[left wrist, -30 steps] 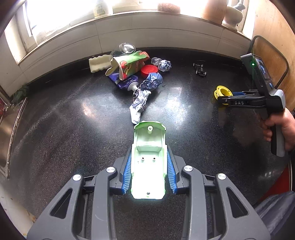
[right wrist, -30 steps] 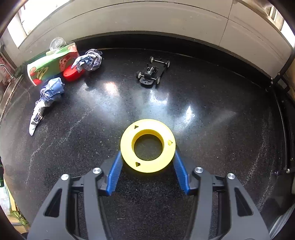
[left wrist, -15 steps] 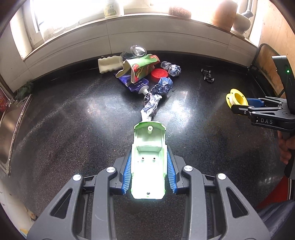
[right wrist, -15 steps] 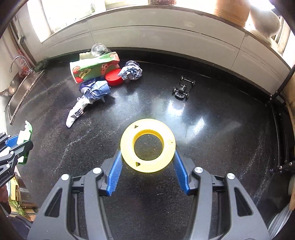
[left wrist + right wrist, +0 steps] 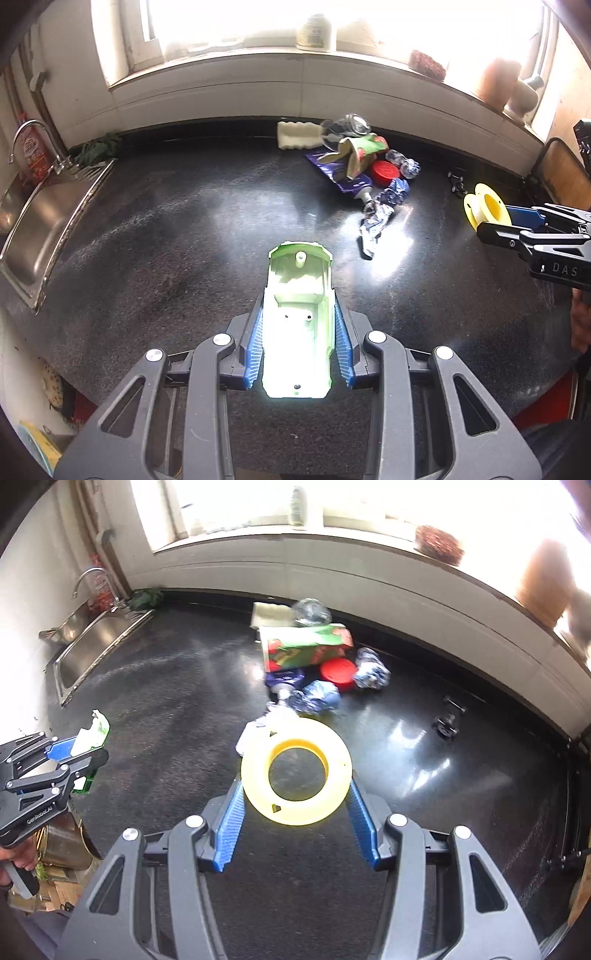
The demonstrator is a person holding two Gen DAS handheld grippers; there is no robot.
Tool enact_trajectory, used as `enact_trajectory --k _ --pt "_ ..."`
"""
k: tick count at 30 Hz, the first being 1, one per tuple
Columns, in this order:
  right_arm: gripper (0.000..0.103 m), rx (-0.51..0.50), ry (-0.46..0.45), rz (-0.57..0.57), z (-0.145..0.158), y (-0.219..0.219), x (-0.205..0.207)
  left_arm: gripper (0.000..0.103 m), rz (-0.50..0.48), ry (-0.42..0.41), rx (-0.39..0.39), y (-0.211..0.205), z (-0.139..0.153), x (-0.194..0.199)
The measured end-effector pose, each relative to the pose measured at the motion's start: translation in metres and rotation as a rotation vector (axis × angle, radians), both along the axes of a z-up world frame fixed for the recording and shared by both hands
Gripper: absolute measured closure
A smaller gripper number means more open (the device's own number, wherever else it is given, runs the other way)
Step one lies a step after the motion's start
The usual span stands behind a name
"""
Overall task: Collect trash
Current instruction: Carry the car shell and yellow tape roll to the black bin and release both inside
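My left gripper (image 5: pixel 298 314) is shut on a pale green plastic toy car body (image 5: pixel 297 325), held above the black counter (image 5: pixel 147 258). My right gripper (image 5: pixel 295 790) is shut on a yellow plastic spool (image 5: pixel 295 771), also held up off the counter. Each gripper shows in the other's view: the spool (image 5: pixel 487 211) at the right edge, the green shell (image 5: pixel 92 734) at the left edge. A heap of trash lies at the back: a green and red carton (image 5: pixel 306 648), a red lid (image 5: pixel 338 672), a purple pouch (image 5: pixel 345 173), crumpled blue-white wrappers (image 5: pixel 316 699), a clear cup (image 5: pixel 351 125).
A steel sink (image 5: pixel 40 229) with a tap (image 5: pixel 26 129) is set into the counter's left end. A small black toy chassis (image 5: pixel 448 720) sits at the right near the wall. A white sponge (image 5: pixel 297 134) lies by the heap. Pots and jars stand on the windowsill (image 5: pixel 332 62).
Both grippers have pulled back and up from the counter with their loads; the trash heap looks smaller and farther, and the sink has come into view at the left.
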State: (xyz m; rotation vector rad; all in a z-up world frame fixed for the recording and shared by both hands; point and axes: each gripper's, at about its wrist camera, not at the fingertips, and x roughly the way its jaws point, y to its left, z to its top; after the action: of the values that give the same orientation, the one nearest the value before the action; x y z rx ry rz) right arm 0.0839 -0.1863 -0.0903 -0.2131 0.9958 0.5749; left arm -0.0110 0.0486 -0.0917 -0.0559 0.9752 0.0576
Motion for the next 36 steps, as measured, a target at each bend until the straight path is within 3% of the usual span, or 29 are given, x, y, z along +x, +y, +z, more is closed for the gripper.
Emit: enact_trajectory --k 10,19,28,36 --pt "0.05 0.074 -0.01 0.384 0.035 0.17 -0.065 0.07 0.332 -0.012 0.038 0.122 0.016 -0.101" --pt "0.05 0.078 0.032 0.773 0.028 0.313 -0.167 0.07 0.688 0.038 -0.005 0.205 -0.008 -0.219" --pt "0.05 0.001 0.151 1.02 -0.024 0.404 -0.261 0.07 0.891 0.105 -0.095 0.241 -0.069 -0.299" --pt "0.05 -0.129 0.29 1.026 -0.1 0.466 -0.281 0.07 0.924 0.101 -0.228 0.283 -0.147 -0.317"
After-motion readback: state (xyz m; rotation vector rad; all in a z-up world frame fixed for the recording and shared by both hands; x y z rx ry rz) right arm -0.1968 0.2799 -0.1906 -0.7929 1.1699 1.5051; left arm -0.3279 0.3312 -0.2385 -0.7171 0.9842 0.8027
